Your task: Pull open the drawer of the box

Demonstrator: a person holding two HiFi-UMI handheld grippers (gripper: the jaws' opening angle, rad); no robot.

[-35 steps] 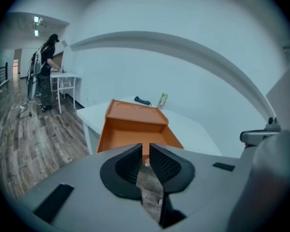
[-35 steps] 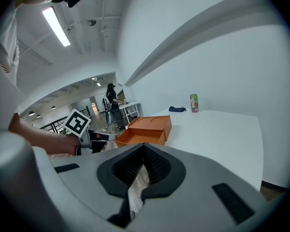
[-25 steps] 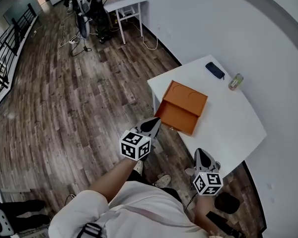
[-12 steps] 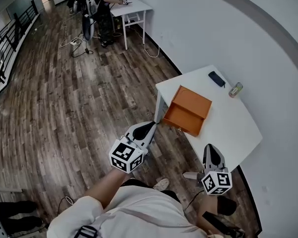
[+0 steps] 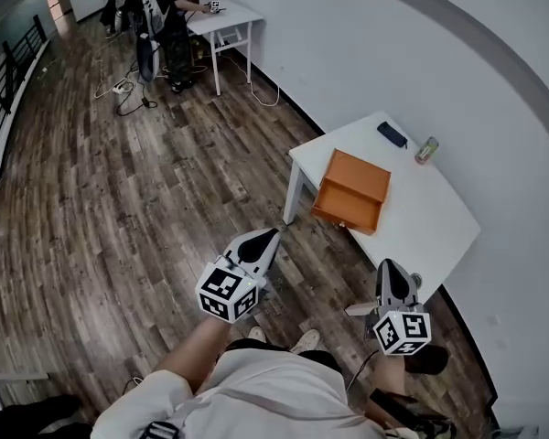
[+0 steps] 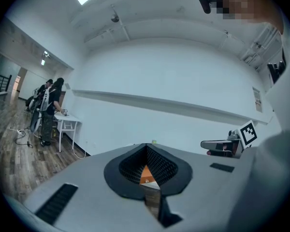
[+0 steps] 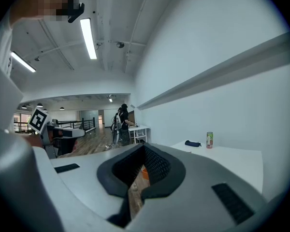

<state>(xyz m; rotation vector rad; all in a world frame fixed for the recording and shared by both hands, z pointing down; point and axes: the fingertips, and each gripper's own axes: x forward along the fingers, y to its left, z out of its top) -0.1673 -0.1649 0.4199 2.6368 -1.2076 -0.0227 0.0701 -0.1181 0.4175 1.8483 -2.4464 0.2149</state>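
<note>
An orange box [image 5: 352, 193] lies on the white table [image 5: 421, 227], and its front with a small knob [image 5: 345, 224] faces me at the table's near edge. How far its drawer stands out is too small to tell. My left gripper [image 5: 273, 234] hangs over the wooden floor, well short of the table, shut and empty. A sliver of the orange box [image 6: 146, 174] shows through the notch of its jaws. My right gripper [image 5: 390, 265] is lower right, off the table's near edge, also shut with nothing held.
A dark case [image 5: 392, 133] and a can [image 5: 427, 150] lie at the table's far side by the white wall. Far off, people [image 5: 169, 7] stand at a second white table [image 5: 224, 16]. Cables [image 5: 119, 88] trail on the floor and a railing [image 5: 14, 71] runs at the left.
The table and box have drawn away and look smaller. My left gripper, close to the box's front a second ago, is now well clear of it. Both grippers stay shut.
</note>
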